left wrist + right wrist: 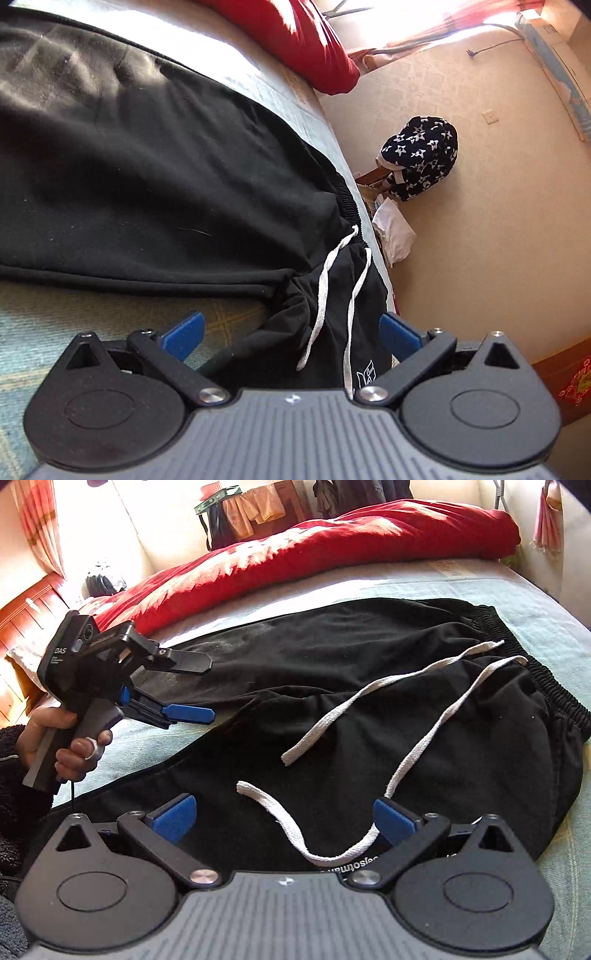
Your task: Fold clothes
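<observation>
**Black trousers on bed, both grippers wide apart**

Edges: bed (pixel 554 602) edge runs just past the elastic waistband (pixel 532 672); bare plaid sheet beside the lower leg gives open room.
Surroundings: red quilt (pixel 332 550) bunched along the far side; star-patterned garment (pixel 421 158) and white cloth (pixel 393 236) by the wall.
Trousers (pixel 369 720): spread flat, white drawstring (pixel 417 738) loose across the front.
Left gripper (pixel 291 332): fingers spread, empty, above the waist area, held in a hand (pixel 74 749).
Right gripper (pixel 284 819): fingers spread, drawstring lying between them, ungrasped.
</observation>
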`<state>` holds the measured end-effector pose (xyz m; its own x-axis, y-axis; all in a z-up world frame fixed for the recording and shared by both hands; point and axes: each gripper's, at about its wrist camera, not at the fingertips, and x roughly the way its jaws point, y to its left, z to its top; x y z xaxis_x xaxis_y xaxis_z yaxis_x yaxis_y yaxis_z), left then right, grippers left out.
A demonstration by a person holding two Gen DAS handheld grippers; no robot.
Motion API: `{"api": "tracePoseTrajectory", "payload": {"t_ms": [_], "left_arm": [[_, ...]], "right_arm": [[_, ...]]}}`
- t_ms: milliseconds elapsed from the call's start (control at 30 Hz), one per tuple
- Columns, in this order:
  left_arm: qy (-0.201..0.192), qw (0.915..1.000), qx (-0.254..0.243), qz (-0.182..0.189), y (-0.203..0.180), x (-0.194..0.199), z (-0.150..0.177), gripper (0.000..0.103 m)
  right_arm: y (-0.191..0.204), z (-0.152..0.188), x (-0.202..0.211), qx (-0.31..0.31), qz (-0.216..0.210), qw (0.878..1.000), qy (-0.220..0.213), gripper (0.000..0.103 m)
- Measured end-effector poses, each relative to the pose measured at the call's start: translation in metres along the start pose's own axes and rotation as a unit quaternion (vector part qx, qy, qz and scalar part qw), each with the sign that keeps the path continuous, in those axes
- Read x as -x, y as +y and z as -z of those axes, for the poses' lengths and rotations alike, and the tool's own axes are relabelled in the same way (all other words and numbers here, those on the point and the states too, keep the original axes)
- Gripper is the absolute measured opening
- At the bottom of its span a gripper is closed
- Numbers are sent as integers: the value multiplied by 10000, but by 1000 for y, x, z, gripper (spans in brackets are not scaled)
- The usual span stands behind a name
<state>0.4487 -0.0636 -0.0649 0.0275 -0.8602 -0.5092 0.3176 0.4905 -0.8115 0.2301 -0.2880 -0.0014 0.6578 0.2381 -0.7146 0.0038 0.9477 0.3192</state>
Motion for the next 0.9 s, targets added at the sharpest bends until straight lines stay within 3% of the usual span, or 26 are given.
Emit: {"api": "tracePoseTrajectory", "payload": {"t_ms": [133,300,433,733,900], "left_arm": [[-65,9992,340,194,7,-22,-9,100],[122,9940,641,880,-4,-43,-17,100],[78,9965,420,725,-14,-54,-28,100],[120,9925,484,1114,-13,-51,-51,100],[216,9931,396,1087,-14,-53,-55,100]], "right_arm": [[-4,-5,-1,-15,-85,9999,-115,103],[2,-22,-19,209,-347,9989,-254,103],[14,-36,-39,481,-576,9968,-266,103],[35,-60,-98,1149,-1246,9855,37,103],[46,-65,-146,1351,-1049,9849,269,103]]}}
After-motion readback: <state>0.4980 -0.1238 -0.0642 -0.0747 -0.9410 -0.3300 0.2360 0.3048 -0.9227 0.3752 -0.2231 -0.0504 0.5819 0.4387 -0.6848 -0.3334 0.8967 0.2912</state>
